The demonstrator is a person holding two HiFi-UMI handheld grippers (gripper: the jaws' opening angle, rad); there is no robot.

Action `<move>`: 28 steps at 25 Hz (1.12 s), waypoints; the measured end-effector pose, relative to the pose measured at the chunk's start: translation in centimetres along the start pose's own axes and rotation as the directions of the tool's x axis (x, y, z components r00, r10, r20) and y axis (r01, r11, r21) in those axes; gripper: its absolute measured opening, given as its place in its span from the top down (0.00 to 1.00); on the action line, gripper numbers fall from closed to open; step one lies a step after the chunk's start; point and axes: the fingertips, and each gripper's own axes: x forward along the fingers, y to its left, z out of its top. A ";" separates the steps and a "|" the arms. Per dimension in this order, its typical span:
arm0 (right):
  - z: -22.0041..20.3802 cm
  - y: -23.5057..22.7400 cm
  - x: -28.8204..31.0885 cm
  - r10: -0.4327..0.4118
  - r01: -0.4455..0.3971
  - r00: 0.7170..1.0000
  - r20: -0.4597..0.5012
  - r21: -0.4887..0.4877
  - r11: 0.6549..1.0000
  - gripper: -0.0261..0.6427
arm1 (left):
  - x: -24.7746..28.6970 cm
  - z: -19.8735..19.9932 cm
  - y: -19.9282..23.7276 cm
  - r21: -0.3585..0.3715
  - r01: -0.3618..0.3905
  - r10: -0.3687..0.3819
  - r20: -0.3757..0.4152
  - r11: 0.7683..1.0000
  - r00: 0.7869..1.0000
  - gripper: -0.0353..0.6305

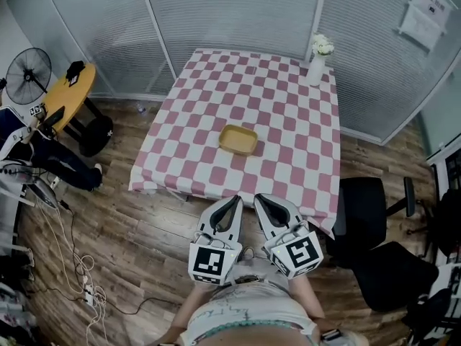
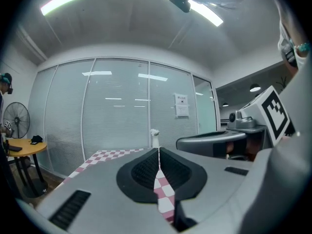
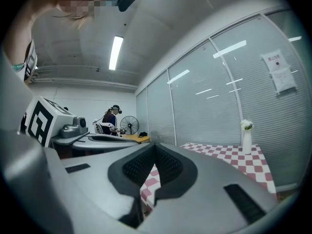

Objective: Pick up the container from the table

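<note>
A shallow yellow container [image 1: 238, 140] sits near the middle of a table with a pink-and-white checked cloth [image 1: 288, 107]. Both grippers hover over the wooden floor, short of the table's near edge and apart from the container. My left gripper [image 1: 238, 199] is shut with its tips touching and nothing held. Beside it, my right gripper [image 1: 258, 197] is likewise shut and empty. The left gripper view shows shut jaws [image 2: 159, 151] with checked cloth [image 2: 165, 191] behind them. The right gripper view shows the same [image 3: 155, 146]. Neither gripper view shows the container.
A white vase of flowers [image 1: 318, 63] stands at the table's far right corner. Black office chairs [image 1: 367, 207] crowd the right side. At left are a round yellow table [image 1: 72, 92], a fan [image 1: 29, 71], a seated person [image 1: 43, 150] and floor cables [image 1: 72, 265]. Glass partitions run behind.
</note>
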 end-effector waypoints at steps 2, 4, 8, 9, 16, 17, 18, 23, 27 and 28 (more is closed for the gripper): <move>0.0 -0.5 0.5 -0.019 0.019 1.000 -0.002 0.006 1.000 0.97 | 0.7 0.0 0.5 0.000 0.021 -0.021 -0.002 1.000 1.000 0.92; 0.0 -1.0 1.2 -0.043 0.043 0.999 -0.006 0.003 0.999 0.97 | 1.6 0.1 1.1 0.002 0.048 -0.048 -0.001 0.999 0.999 0.92; 0.3 -1.7 3.4 -0.080 0.080 0.997 -0.011 -0.008 0.997 0.97 | 3.3 0.5 3.0 0.002 0.087 -0.087 0.006 0.996 0.996 0.92; 0.4 -1.9 4.0 -0.089 0.089 0.996 -0.010 -0.009 0.996 0.97 | 3.7 0.5 3.5 0.003 0.098 -0.098 0.005 0.995 0.995 0.92; 1.4 -3.3 8.7 -0.165 0.165 0.986 0.019 -0.013 0.986 0.97 | 6.8 1.1 7.2 0.026 0.194 -0.194 0.007 0.981 0.981 0.92; 1.4 -3.4 9.3 -0.173 0.173 0.985 0.019 -0.012 0.985 0.97 | 7.2 1.2 7.8 0.034 0.204 -0.204 0.006 0.978 0.979 0.92; 1.5 -3.5 10.0 -0.180 0.180 0.984 0.019 -0.012 0.984 0.97 | 7.5 1.3 8.4 0.042 0.212 -0.213 0.003 0.976 0.977 0.92; 1.3 -4.0 13.1 -0.218 0.218 0.976 0.020 -0.011 0.976 0.97 | 8.8 1.1 11.1 0.049 0.249 -0.250 -0.001 0.967 0.968 0.92; 1.0 -4.1 14.9 -0.240 0.240 0.971 0.009 -0.012 0.971 0.97 | 9.3 0.9 12.9 0.036 0.265 -0.266 0.001 0.964 0.964 0.92; 0.9 -4.0 15.2 -0.244 0.244 0.970 0.006 -0.013 0.970 0.97 | 9.4 0.8 13.3 0.033 0.267 -0.268 0.000 0.963 0.964 0.92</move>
